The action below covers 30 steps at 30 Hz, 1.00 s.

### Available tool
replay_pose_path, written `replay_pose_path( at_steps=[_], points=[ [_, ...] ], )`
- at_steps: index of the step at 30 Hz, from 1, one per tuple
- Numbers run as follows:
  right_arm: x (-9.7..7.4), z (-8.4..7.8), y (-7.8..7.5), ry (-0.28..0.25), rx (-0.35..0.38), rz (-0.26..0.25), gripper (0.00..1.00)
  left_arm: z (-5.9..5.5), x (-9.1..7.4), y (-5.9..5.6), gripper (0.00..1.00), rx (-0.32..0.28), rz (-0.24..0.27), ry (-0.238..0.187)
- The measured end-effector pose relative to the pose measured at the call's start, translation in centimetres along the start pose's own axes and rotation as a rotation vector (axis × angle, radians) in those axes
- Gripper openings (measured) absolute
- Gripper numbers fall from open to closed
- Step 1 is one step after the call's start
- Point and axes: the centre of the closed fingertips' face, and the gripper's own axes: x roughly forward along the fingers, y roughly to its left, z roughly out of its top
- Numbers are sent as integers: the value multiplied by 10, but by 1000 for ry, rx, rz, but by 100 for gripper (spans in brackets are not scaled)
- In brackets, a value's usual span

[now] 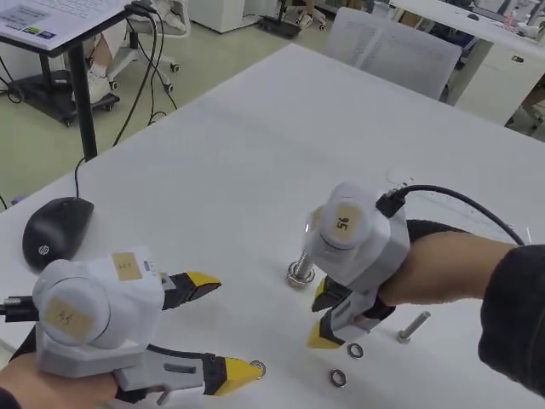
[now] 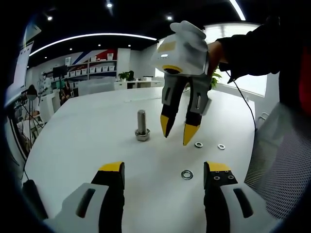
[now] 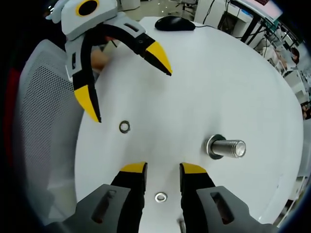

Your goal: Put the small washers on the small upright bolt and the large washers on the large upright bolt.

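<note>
Right gripper (image 3: 163, 169) jaws narrow, empty, lined up on a small silver steel washer (image 3: 161, 197) flat on the white table (image 1: 255, 153), near the large upright steel bolt (image 3: 226, 148). Left gripper (image 2: 165, 166) jaws wide, empty. Risk: thin washer skids out as tips close

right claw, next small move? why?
Probably lower the right claw straight down and close it on the washer. Its jaws stand open with that washer lying flat on the table between them, not yet gripped. The upright bolt stands close beside it, so the carry afterwards looks short.
</note>
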Motion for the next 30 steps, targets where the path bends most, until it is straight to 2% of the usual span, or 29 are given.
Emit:
replay_pose_path(
  at_steps=[9,30],
  points=[
    [3,13,17,-6,-46,22,28,2,0,-3,65,5,-4,-4],
    [16,37,47,-15,-126,79,27,0,-2,-5,65,7,-7,0]
  ],
)
